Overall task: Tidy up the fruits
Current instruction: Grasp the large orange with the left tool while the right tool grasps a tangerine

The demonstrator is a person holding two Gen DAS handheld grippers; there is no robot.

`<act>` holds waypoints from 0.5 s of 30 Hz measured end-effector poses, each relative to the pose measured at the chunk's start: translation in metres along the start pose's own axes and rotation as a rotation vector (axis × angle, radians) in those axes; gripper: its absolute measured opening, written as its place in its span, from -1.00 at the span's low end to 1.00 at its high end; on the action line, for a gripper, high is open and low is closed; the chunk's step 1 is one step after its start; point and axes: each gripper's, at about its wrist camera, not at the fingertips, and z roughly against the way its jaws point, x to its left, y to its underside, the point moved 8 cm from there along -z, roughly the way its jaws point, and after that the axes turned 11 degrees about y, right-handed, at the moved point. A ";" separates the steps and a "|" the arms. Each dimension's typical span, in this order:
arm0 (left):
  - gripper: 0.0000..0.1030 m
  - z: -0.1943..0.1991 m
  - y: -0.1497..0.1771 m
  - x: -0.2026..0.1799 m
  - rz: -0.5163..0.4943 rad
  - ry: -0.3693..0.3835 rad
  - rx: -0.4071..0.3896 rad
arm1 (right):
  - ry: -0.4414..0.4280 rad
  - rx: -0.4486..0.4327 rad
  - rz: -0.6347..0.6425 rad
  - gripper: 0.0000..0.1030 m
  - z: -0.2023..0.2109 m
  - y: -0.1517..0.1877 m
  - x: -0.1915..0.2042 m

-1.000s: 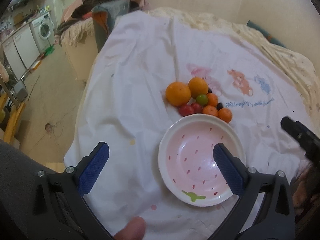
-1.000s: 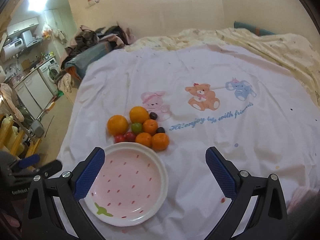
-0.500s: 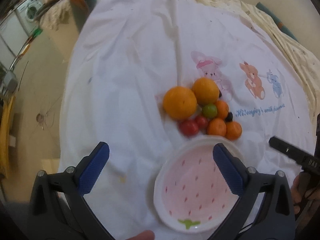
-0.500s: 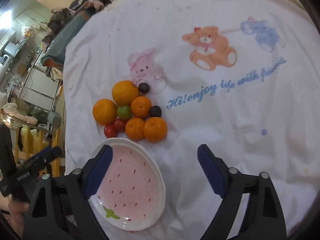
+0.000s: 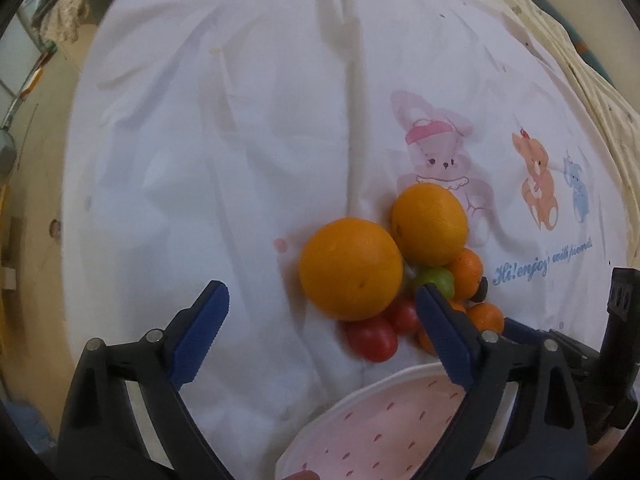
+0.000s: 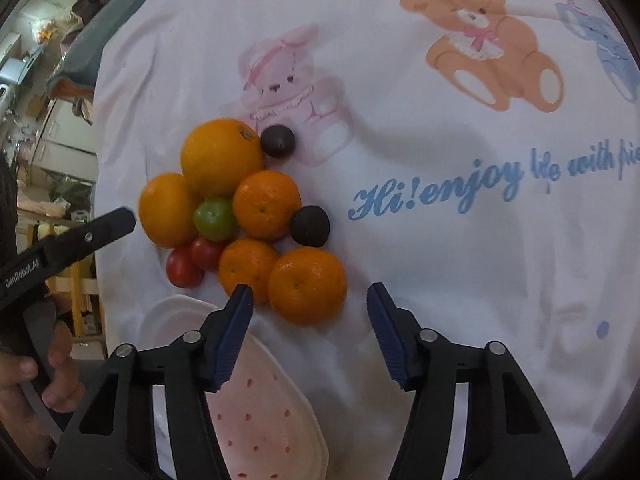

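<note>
A pile of fruit lies on the white printed sheet: two big oranges (image 5: 351, 268) (image 6: 221, 157), three mandarins (image 6: 307, 285), a green fruit (image 6: 214, 219), two red tomatoes (image 5: 372, 337) and two dark plums (image 6: 309, 226). A pink strawberry-print plate (image 6: 256, 412) sits just in front of the pile. My left gripper (image 5: 320, 312) is open, its fingers either side of the nearer big orange, not touching. My right gripper (image 6: 308, 312) is open, just short of the front mandarin.
The sheet (image 5: 240, 140) covers a bed with cartoon animal prints (image 6: 492, 44) and blue lettering. Its left edge drops to the floor (image 5: 24, 200). A kitchen area (image 6: 24, 60) lies beyond. The left gripper also shows in the right wrist view (image 6: 80, 236).
Both grippers have dropped and moved forward toward the fruit pile. The plate has slid to the bottom of both views. The right gripper's jaws have narrowed somewhat.
</note>
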 end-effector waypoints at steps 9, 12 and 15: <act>0.51 -0.031 -0.002 -0.001 -0.015 -0.013 0.053 | 0.012 -0.009 0.049 -0.09 -0.009 -0.002 0.005; 0.28 -0.032 -0.005 -0.003 -0.012 0.015 0.042 | 0.021 -0.021 0.066 -0.13 -0.008 -0.003 0.005; 0.12 -0.030 -0.006 -0.006 -0.016 0.016 0.035 | 0.011 -0.026 0.067 -0.15 -0.010 -0.001 0.006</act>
